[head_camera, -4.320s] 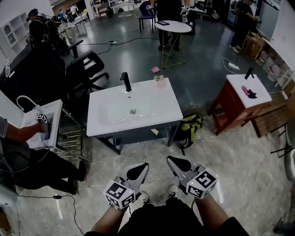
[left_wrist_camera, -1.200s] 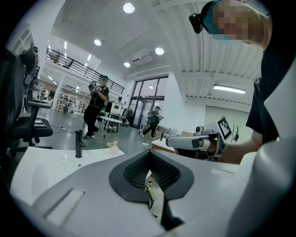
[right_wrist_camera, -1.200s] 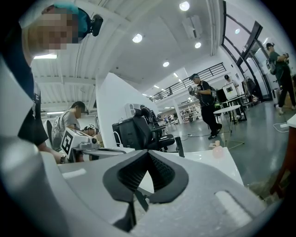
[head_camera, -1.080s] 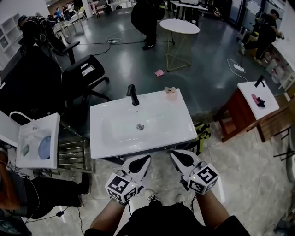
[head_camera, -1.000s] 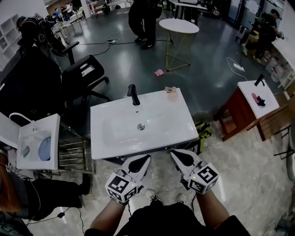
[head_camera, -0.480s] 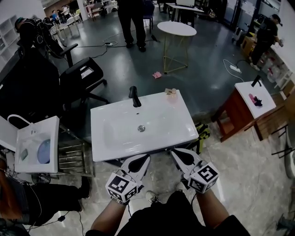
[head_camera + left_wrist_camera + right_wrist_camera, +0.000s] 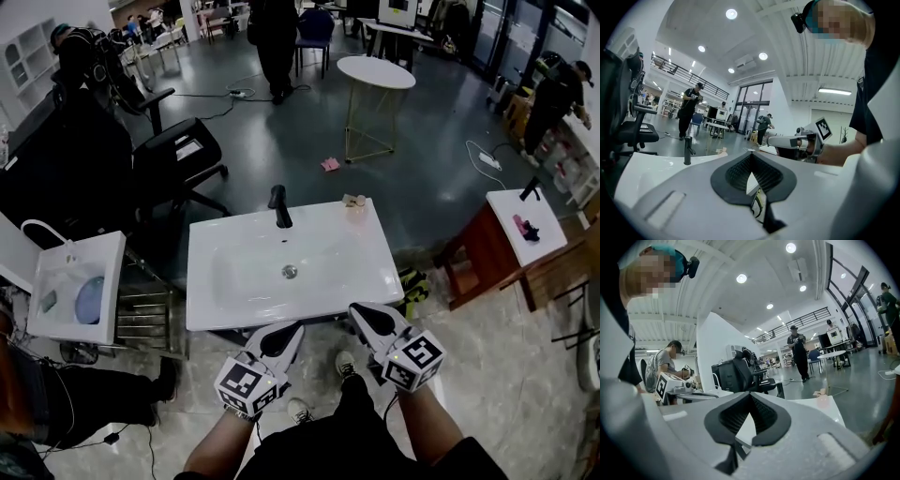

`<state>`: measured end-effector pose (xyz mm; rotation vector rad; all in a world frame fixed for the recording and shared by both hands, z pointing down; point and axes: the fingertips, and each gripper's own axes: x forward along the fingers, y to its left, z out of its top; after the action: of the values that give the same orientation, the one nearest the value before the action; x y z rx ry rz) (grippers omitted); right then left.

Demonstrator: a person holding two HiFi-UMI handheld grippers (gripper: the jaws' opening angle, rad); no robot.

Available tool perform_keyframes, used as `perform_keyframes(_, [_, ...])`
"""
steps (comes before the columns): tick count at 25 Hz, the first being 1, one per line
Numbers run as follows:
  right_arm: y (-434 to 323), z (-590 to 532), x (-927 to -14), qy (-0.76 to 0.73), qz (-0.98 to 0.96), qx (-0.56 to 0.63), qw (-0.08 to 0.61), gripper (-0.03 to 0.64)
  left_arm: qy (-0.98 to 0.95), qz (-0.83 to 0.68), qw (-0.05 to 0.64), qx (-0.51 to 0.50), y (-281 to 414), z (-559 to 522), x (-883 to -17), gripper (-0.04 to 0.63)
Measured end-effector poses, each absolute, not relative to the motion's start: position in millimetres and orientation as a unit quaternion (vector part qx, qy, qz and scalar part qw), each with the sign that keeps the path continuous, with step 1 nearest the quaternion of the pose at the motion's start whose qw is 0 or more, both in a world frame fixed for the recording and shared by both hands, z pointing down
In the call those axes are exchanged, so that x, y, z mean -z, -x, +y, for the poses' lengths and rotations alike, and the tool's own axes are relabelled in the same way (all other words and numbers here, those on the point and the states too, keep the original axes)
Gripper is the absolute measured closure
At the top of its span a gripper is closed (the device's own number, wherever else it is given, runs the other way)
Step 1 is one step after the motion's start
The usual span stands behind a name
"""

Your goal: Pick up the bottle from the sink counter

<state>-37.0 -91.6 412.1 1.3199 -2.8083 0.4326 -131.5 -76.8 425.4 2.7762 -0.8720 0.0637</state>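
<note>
1. The grey floor (image 7: 281, 122) fills the big room.
2. The white sink counter (image 7: 225, 300) stands in the middle, right in front of the person. It has a drain hole (image 7: 290, 272) in its bowl.
3. A black chair (image 7: 178, 155) stands behind the counter, off to the left.
4. A round white table (image 7: 375, 72) stands far back on thin legs.
5. A small white sink (image 7: 56, 281) sits at the left side, apart from the big counter.
6. A red stand with a white top (image 7: 525, 214) sits at the right side.
7. The left gripper (image 7: 292, 330) points at the front edge of the counter. Its two jaws are pressed together at the tips, and nothing is between them.
8. The right gripper (image 7: 356, 311) is just beside it, also at the front edge. Its jaws are pressed together too, and they hold nothing.
9. A black tap (image 7: 279, 204) stands straight up at the back edge of the counter.
10. The bottle (image 7: 354, 201) is small and pale pink. It stands on the back right corner of the counter, to the right of the tap. It is well apart from both grippers.
</note>
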Motion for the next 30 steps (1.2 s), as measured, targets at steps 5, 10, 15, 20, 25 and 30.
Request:
perform_keyframes(5, [19,-117,-413,-0.409,-0.901,-0.143,0.007,0.617,-0.944,-0.308,0.117,-0.022,115,-93,-425,0.598])
perform_keyframes(10, [-3,-149,-418,-0.406,-0.903,-0.141,0.006,0.617,-0.942,-0.312,0.12,-0.023,97,-115,-429,0.598])
perform_keyframes(15, [-25,-181,-429,-0.406,-0.904,-0.134,0.011,0.617,-0.941,-0.312,0.125,-0.03,77,-137,-440,0.598])
perform_keyframes(20, [-46,-214,-442,-0.409,-0.903,-0.131,0.011,0.615,-0.943,-0.305,0.129,-0.037,58,-155,-447,0.598])
perform_keyframes(25, [-65,-246,-455,-0.417,-0.899,-0.132,0.013,0.615,-0.943,-0.304,0.13,-0.045,44,-173,-455,0.598])
perform_keyframes(30, [-78,-277,-471,-0.412,-0.902,-0.13,0.013,0.615,-0.942,-0.307,0.127,-0.044,30,-194,-455,0.598])
